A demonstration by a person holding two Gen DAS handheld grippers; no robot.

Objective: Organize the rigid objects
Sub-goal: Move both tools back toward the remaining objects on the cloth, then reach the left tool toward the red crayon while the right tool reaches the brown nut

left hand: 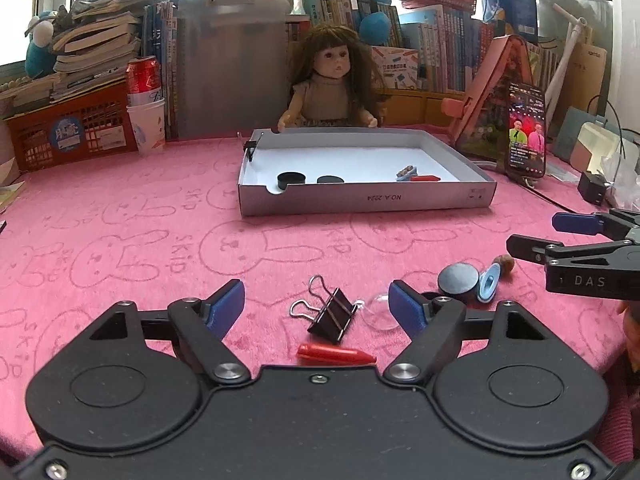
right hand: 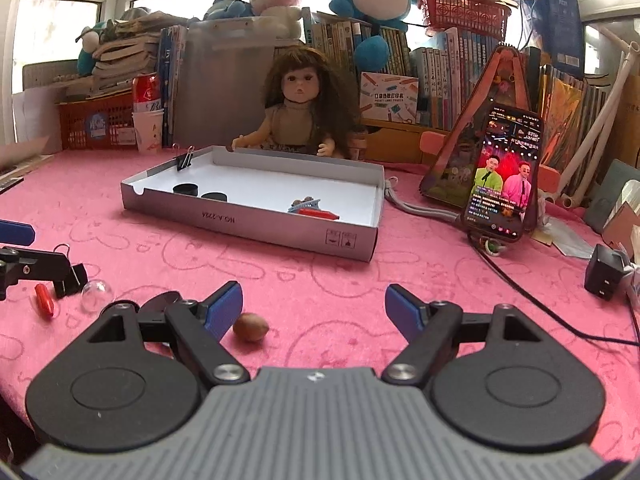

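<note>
Left wrist: left claw (left hand: 316, 306) spread wide, empty, low over clip (left hand: 332, 314) and red cap (left hand: 336, 354). Judging: mid-sort, clip is next pick; needs claw down & squeeze. On table (left hand: 120, 220): 1 clip, 1 cap, 1 dome, 1 disc, 1 nut. Box (left hand: 366, 202): 2 discs, 1 cap.

Right wrist: right claw (right hand: 314, 310) also spread, empty, w/ nut (right hand: 251, 327) by its left finger.

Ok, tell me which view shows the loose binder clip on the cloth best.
The left wrist view: the binder clip lies whole between the open fingers. In the right wrist view the left gripper's finger hides most of it.
</note>
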